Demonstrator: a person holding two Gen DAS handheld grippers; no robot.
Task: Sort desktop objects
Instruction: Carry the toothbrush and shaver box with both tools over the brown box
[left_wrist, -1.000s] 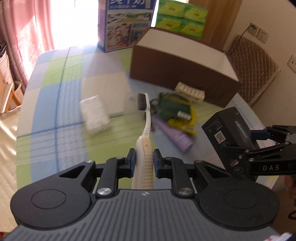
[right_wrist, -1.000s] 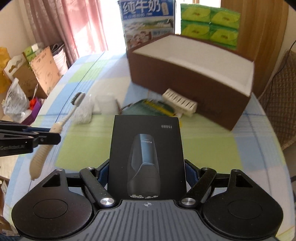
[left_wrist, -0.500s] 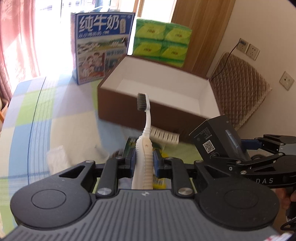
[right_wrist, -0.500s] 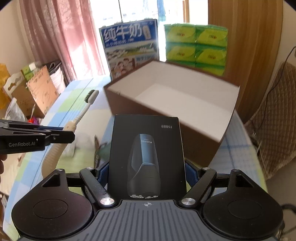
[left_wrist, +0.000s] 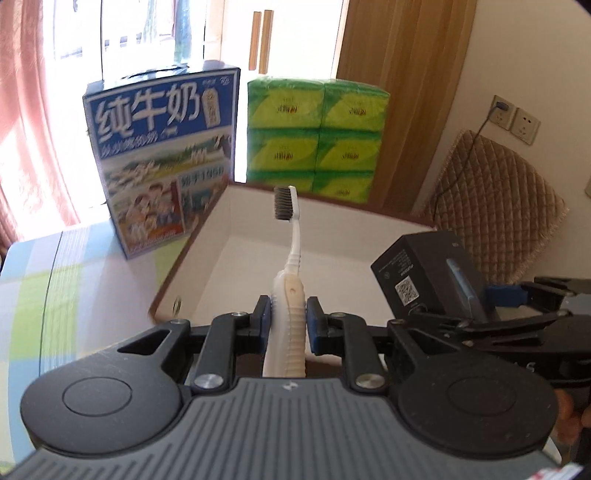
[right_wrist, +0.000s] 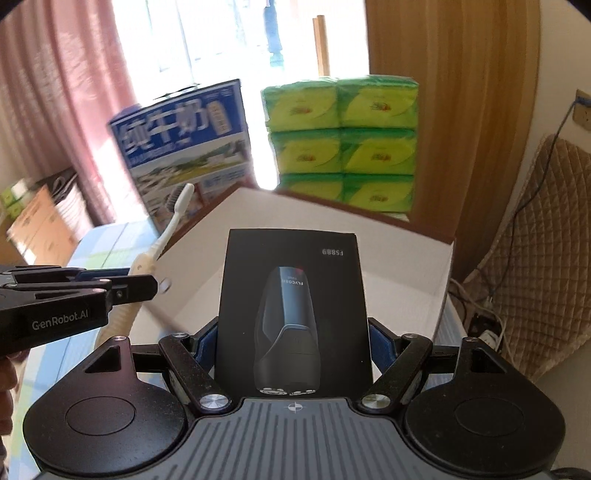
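Observation:
My left gripper (left_wrist: 287, 320) is shut on the thick handle of a white and cream toothbrush (left_wrist: 292, 236), bristle head pointing up over the open brown box (left_wrist: 236, 229) with its white inside. A black shaver box (right_wrist: 293, 306) stands upright in my right gripper (right_wrist: 293, 339), which is shut on its sides, near the front rim of the brown box (right_wrist: 406, 258). In the left wrist view the shaver box (left_wrist: 424, 280) and right gripper (left_wrist: 517, 295) hang at the right. The right wrist view shows the left gripper (right_wrist: 144, 286) and toothbrush (right_wrist: 166, 232) at the left.
A blue milk carton (left_wrist: 162, 166) and a stack of green tissue packs (left_wrist: 314, 136) stand behind the brown box. The checked tablecloth (left_wrist: 55, 280) runs to the left. A quilted chair back (left_wrist: 495, 206) and wall sockets (left_wrist: 517, 120) are at the right.
Both grippers have risen and moved forward with their loads, from over the cluttered tabletop to above the brown box's open top. The loose items on the table have dropped out of view.

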